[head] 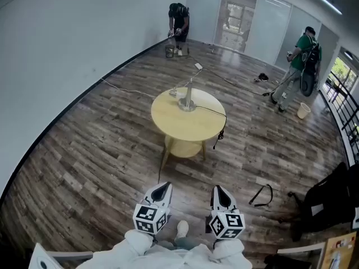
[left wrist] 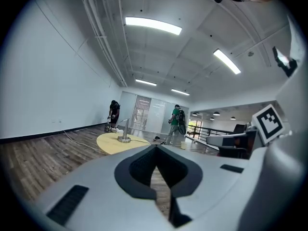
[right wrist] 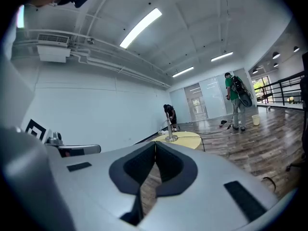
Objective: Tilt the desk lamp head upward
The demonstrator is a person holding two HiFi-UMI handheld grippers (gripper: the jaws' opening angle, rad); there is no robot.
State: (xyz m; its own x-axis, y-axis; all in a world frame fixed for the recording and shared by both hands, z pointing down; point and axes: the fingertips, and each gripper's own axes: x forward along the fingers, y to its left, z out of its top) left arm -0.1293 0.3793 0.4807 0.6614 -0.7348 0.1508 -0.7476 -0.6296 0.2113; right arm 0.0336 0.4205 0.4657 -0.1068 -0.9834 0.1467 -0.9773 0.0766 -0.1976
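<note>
1. Round table [head: 193, 130], pale wood top – straight ahead of jaws, well apart.
2. Plank floor [head: 84, 167], grey-brown – under & all round jaws.
3. White cable [head: 126, 89] on floor – ahead-L, runs twd table.
4. Black strap [head: 261, 195], looped, on floor – near, just R of jaws.
5. Dark bulk [head: 331, 200], poss. a bag – further R; too dim to tell.
6. Person in dark top [head: 179, 20], bent over – far ahead, beyond table, by wall.
7. Person in green top [head: 303, 52], dark pack on back – far ahead-R.
8. Pale bucket [head: 303, 110] – near that person.
9. Glass doors [head: 238, 15] – far end, ahead.
10. Railing [head: 345, 102] – far R.
11. Strip lights [left wrist: 153, 25] – on ceiling, above jaws.
</note>
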